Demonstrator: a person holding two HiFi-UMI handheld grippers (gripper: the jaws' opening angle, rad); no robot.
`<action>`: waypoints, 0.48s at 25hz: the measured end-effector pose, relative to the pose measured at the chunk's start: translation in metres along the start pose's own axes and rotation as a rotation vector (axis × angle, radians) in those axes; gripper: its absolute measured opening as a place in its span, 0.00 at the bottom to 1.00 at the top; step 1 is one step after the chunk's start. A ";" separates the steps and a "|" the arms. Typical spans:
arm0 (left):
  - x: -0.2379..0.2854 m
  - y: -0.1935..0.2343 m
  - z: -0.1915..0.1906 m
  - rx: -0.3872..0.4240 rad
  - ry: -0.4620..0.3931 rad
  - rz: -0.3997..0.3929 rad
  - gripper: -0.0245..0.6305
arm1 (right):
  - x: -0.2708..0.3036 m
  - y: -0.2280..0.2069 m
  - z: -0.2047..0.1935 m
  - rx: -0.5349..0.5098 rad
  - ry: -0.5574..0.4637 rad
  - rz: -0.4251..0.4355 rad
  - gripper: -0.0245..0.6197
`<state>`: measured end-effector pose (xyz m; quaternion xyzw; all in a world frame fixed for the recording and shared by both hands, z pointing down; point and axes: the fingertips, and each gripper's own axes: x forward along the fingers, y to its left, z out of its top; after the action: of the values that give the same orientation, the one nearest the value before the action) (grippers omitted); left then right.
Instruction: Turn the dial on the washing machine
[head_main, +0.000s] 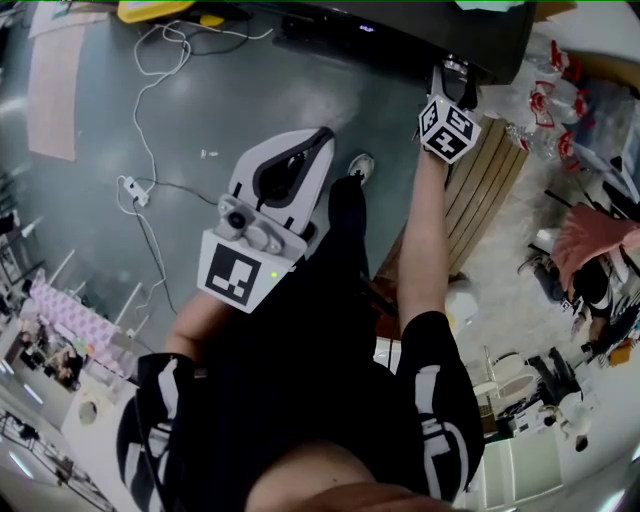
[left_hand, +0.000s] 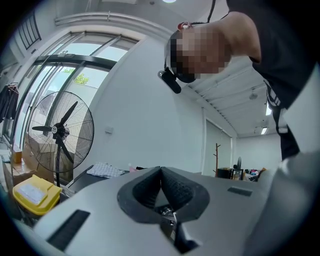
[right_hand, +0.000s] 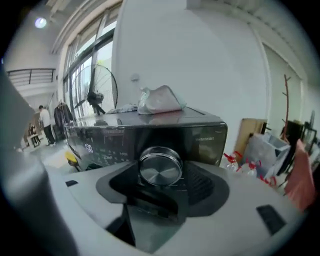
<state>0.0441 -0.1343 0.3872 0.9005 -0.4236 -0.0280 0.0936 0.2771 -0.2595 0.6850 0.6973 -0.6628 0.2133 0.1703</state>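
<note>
The washing machine's dark control panel (right_hand: 100, 142) fills the middle of the right gripper view, with a lit display at its left. Its round brushed-metal dial (right_hand: 160, 167) stands between the jaws of my right gripper (right_hand: 162, 176); the ribbed pads flank it on both sides without visibly pressing on it. In the head view my right gripper (head_main: 455, 75) reaches up to the machine's front (head_main: 400, 40) at the top. My left gripper (head_main: 322, 135) hangs lower, away from the machine and pointing at the floor. Its jaws meet at the tips (left_hand: 161, 170) with nothing in them.
A crumpled bag (right_hand: 160, 100) lies on top of the machine. A slatted wooden panel (head_main: 490, 190) and red-capped bottles (right_hand: 240, 162) stand to the right. White cable and a power strip (head_main: 135, 190) lie on the floor. A large fan (left_hand: 61, 131) and a yellow box (left_hand: 34, 192) stand further off.
</note>
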 end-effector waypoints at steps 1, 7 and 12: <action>0.000 0.001 -0.001 -0.001 0.000 0.001 0.07 | 0.001 0.001 0.000 0.003 0.005 0.004 0.48; -0.001 0.005 -0.005 -0.016 0.002 0.005 0.07 | 0.005 -0.008 -0.002 0.341 -0.040 0.135 0.48; -0.003 0.007 -0.008 -0.014 0.003 0.005 0.07 | 0.006 -0.005 -0.004 0.081 -0.012 0.015 0.54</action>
<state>0.0379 -0.1350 0.3959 0.8990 -0.4253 -0.0292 0.1006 0.2816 -0.2624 0.6914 0.6997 -0.6600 0.2371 0.1363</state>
